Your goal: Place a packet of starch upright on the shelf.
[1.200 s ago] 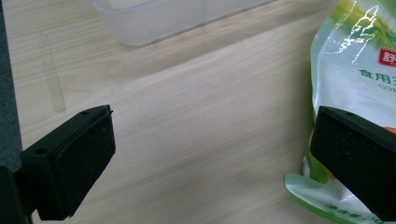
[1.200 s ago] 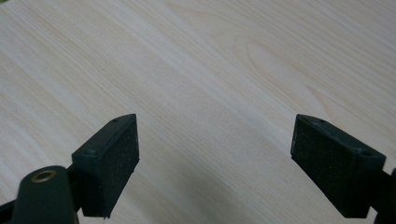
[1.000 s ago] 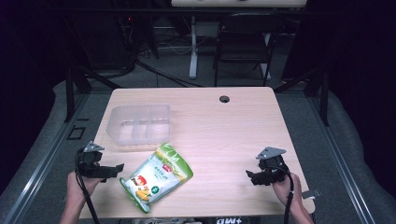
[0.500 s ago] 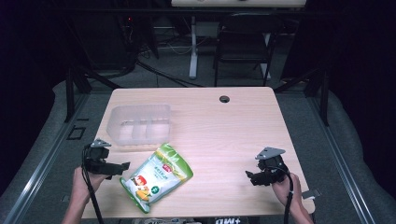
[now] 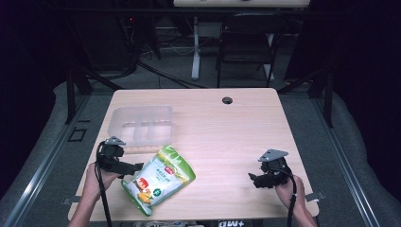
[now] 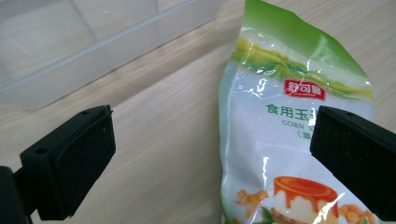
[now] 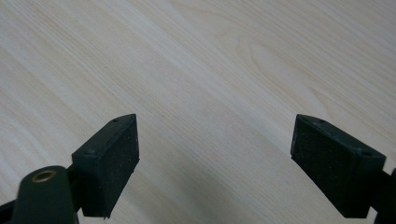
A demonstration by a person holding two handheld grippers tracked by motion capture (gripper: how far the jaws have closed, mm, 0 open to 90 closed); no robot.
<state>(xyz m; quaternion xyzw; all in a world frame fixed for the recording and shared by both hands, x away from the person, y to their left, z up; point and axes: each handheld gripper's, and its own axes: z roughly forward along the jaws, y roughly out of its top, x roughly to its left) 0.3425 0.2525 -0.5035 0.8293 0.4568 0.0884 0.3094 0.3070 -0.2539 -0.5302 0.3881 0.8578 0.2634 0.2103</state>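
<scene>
- Table [image 5: 236, 137]: light wood, bare under the right gripper [image 5: 255, 179], which rests near the person's edge with its jaws spread wide and nothing between them.
- Clear plastic bin [image 5: 142, 124]: just beyond the left gripper [image 5: 137, 166]; its divided compartments look empty.
- Green-topped starch pouch [image 5: 158, 178]: lies flat just ahead of the left gripper, close to the bin but apart from it. In the left gripper view, the pouch [image 6: 289, 140] sits under one jaw while the other hangs over bare wood.
- Left gripper: released, jaws wide, holding nothing.
- Step, as I judge it: closing in on the pouch for a pickup, likely bound for the bin.
- Next move calls for straddling the pouch's edge, then clamping without slipping on the glossy film.
</scene>
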